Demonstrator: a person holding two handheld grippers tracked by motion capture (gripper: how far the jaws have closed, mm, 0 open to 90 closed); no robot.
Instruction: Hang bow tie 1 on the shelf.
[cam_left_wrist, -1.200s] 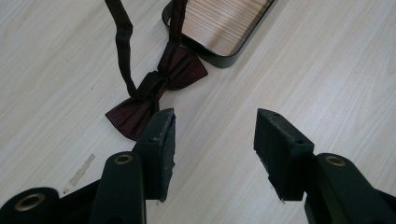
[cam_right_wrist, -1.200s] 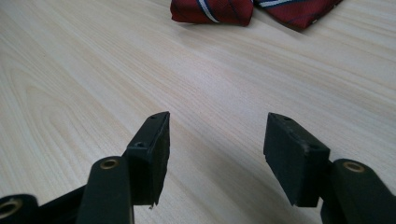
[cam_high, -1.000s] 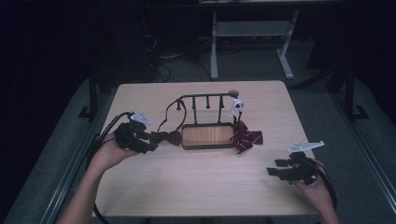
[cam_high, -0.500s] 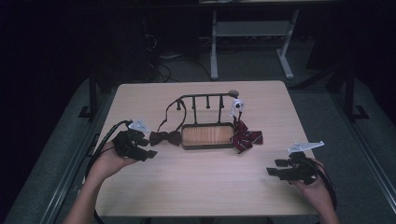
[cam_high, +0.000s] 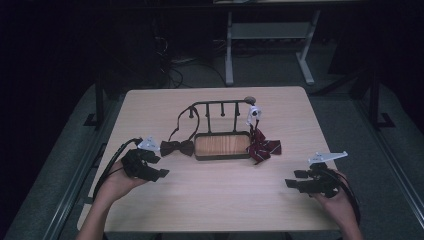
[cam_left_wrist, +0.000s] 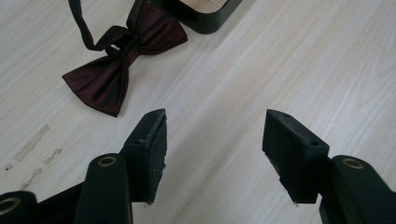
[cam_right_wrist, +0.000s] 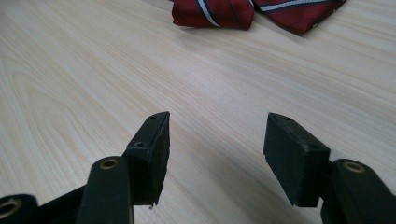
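Observation:
A dark maroon bow tie (cam_high: 176, 147) (cam_left_wrist: 123, 60) lies flat on the table, its strap running up to the black rack (cam_high: 220, 106). My left gripper (cam_high: 161, 169) (cam_left_wrist: 217, 116) is a little nearer than the bow tie and to its left. Its jaws have just been opening and have nothing between them. A red striped bow tie (cam_high: 264, 148) (cam_right_wrist: 252, 11) lies at the right end of the rack's wooden tray (cam_high: 222, 145). My right gripper (cam_high: 292, 178) (cam_right_wrist: 217, 116) is open and empty over bare table at the near right.
The rack stands mid-table with several pegs and a small white clip (cam_high: 254, 112) at its right end. The light wooden table (cam_high: 225, 200) is bordered by a dark floor. A metal stand (cam_high: 270, 35) is behind the far edge.
My left gripper has drawn back from the maroon bow tie toward the near left and sunk lower, with its jaws wider apart. The bow tie stays on the table. The right gripper has kept still.

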